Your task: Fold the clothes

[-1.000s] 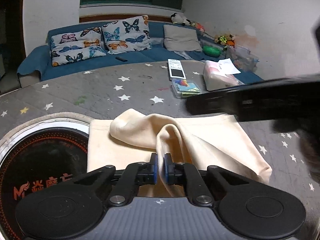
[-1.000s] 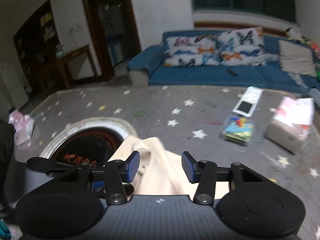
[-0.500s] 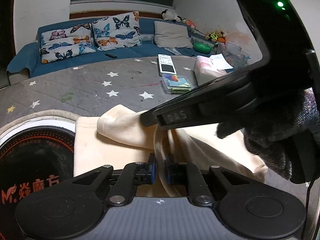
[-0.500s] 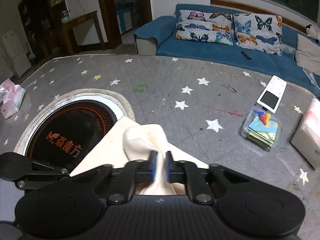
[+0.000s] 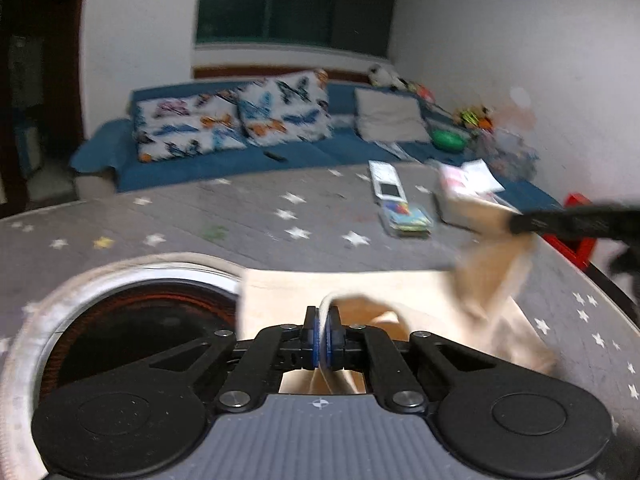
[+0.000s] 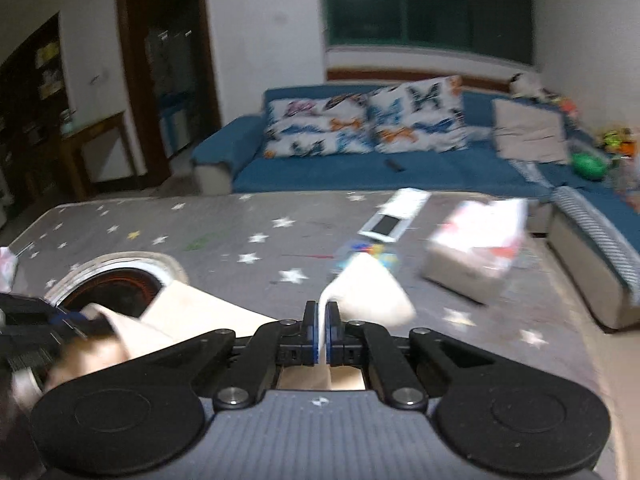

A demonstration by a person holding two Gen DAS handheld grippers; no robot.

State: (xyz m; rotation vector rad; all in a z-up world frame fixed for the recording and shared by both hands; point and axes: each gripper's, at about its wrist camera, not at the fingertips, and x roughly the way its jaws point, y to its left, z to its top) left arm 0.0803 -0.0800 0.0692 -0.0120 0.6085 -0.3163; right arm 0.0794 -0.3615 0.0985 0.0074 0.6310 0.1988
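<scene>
A cream garment [image 5: 400, 296] lies on the grey star-patterned table [image 5: 248, 216]. My left gripper [image 5: 322, 340] is shut on a fold of it near its left side. My right gripper [image 6: 322, 336] is shut on another part of the cream garment [image 6: 368, 288] and holds it lifted above the table. In the left wrist view the right gripper [image 5: 576, 222] shows at the right with cloth hanging from it. In the right wrist view the left gripper [image 6: 36, 320] shows at the far left. Both views are blurred.
A round black inset with a metal rim [image 5: 120, 320] sits in the table at the left. A white device [image 5: 386, 184], a colourful pack [image 5: 406, 218] and a tissue box [image 6: 476, 248] lie further back. A blue sofa [image 6: 400, 160] stands behind the table.
Both grippers have lifted and pulled apart with the garment stretched between them. The right gripper, open one second ago, closed on the cloth and has moved away to the right.
</scene>
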